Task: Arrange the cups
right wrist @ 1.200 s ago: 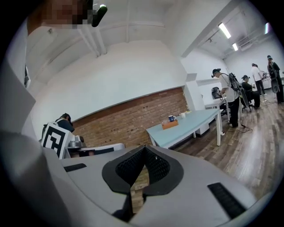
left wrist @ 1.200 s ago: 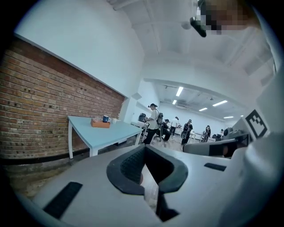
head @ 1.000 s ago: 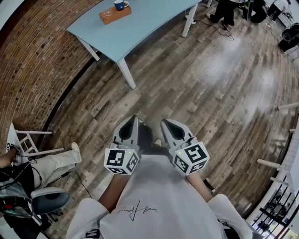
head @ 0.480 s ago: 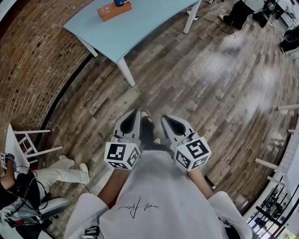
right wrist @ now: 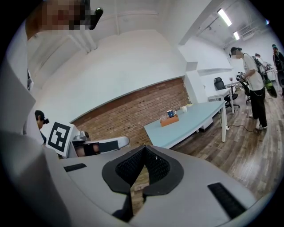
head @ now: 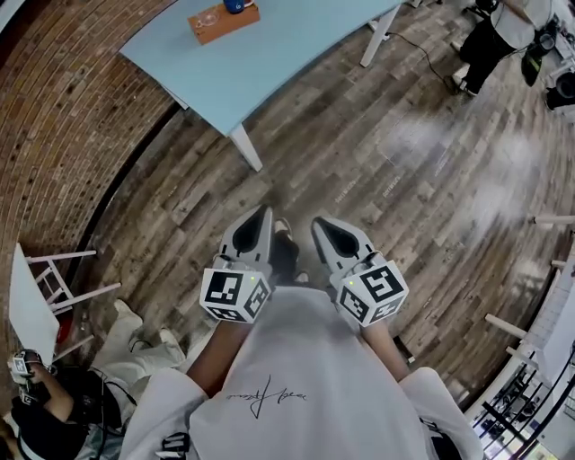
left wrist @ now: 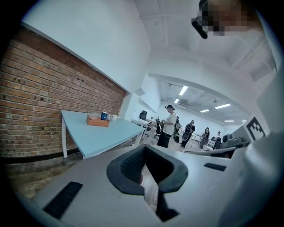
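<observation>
A blue cup [head: 236, 5] stands on a wooden tray [head: 222, 22] at the far end of a light blue table [head: 269, 54]; the cup [left wrist: 104, 116] and tray [left wrist: 97, 121] show small in the left gripper view, and the cup [right wrist: 171, 113] likewise in the right gripper view. My left gripper [head: 260, 218] and right gripper [head: 321, 226] are held side by side close to my chest, over the wooden floor, well short of the table. Both are shut with nothing between their jaws.
A brick wall [head: 63, 117] runs behind the table. A white chair [head: 40, 287] and a seated person [head: 63, 404] are at the lower left. Another person [head: 490, 40] stands at the upper right. Racks [head: 530, 395] line the right edge.
The view has moved forward over the floor toward the table. The seated person at the left has slid down the frame, and the person at the upper right has shifted right. Both grippers stay shut.
</observation>
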### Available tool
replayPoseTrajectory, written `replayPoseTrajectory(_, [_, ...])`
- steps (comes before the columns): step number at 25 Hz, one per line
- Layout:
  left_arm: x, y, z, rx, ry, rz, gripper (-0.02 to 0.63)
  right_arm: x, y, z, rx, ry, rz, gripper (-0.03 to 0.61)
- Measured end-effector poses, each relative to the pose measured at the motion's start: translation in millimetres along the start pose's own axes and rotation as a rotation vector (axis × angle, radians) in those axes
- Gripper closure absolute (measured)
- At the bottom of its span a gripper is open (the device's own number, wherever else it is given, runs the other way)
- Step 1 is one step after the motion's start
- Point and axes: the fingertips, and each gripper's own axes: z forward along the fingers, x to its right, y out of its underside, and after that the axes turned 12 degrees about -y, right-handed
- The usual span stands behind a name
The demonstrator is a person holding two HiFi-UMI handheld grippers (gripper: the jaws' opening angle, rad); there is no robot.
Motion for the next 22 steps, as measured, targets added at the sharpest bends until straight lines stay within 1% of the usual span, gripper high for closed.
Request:
replayPoseTrajectory(4, [-15,-10,21,-0.010,-0.006,-0.006,0.606,13,-13,21,0.001,-0.011,0.031,0.558])
replayPoseTrajectory(9, [-37,-19,49,-0.024,-0.006,-0.023,0.606,27,-28,45,-0.014,-0.002,0.038,0.558])
replayPoseTrajectory(13, [-47,-35,73,0.001,-0.001,-0.024,0.606,40,-38,65,-0.039,0.001,0.028,0.558])
replayPoseTrajectory(18, [-70,-51,91,0.027,-0.007,-0.054,0.606,43,-61,95,-0.031,-0.030,0.002,0.558])
replayPoseTrajectory(22, [-84,-68,101,0.063,-0.010,-0.059,0.606,46,-73,116,-0.032,-0.047,-0.021,0.558])
